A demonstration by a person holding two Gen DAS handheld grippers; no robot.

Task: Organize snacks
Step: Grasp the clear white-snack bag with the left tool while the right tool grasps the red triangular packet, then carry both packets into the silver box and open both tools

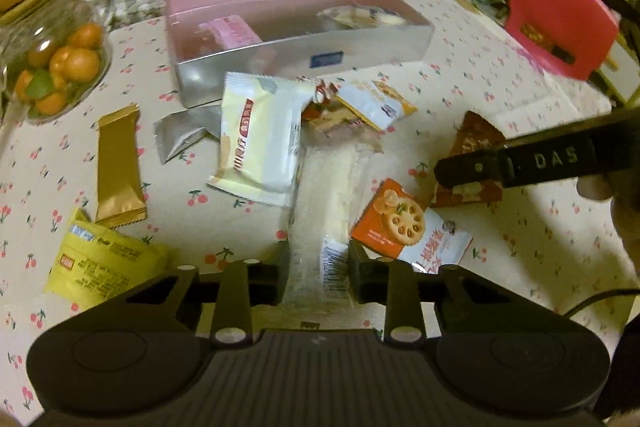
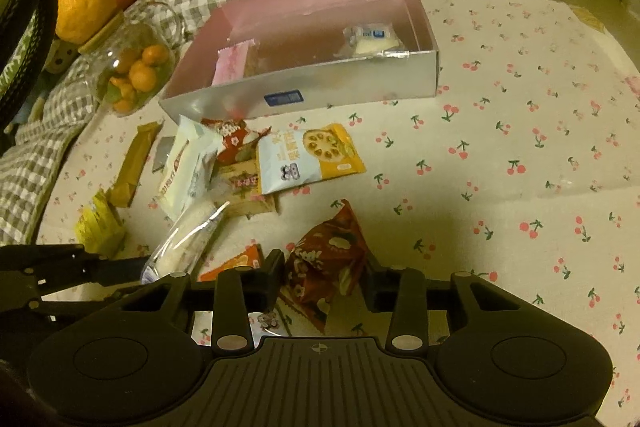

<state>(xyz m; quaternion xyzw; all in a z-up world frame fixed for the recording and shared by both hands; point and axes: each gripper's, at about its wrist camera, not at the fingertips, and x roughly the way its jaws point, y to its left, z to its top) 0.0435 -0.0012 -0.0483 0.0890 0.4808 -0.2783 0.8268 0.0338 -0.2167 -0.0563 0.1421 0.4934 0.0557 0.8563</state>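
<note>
The open box (image 1: 304, 61), silver outside and pink inside, sits at upper centre of both views on the cherry-print cloth (image 2: 520, 155) that covers the bench. It holds two snacks: a pink wrapped packet (image 1: 234, 31) against its left wall and a pale wrapped cake (image 2: 374, 41) in the near right corner; the rest of its floor is bare.

At the upper left a clear jar (image 2: 132, 75) lies on its side with small oranges and something green inside.

In front of the box lies a loose heap of packets: a white one (image 1: 260, 143), a yellow-edged cracker packet (image 2: 312, 155), a gold bar (image 1: 118, 167) and a yellow packet (image 1: 100, 263) further left.

The left gripper (image 1: 318, 273), at the bottom of its own view, has its fingers clenched on the near end of a long clear-wrapped white snack (image 1: 324, 203) that points up toward the heap.

The right gripper (image 2: 326, 279) has its fingers closed on a dark red flowered packet (image 2: 328, 255) at lower centre, just right of an orange cracker packet (image 1: 396, 219).
</note>
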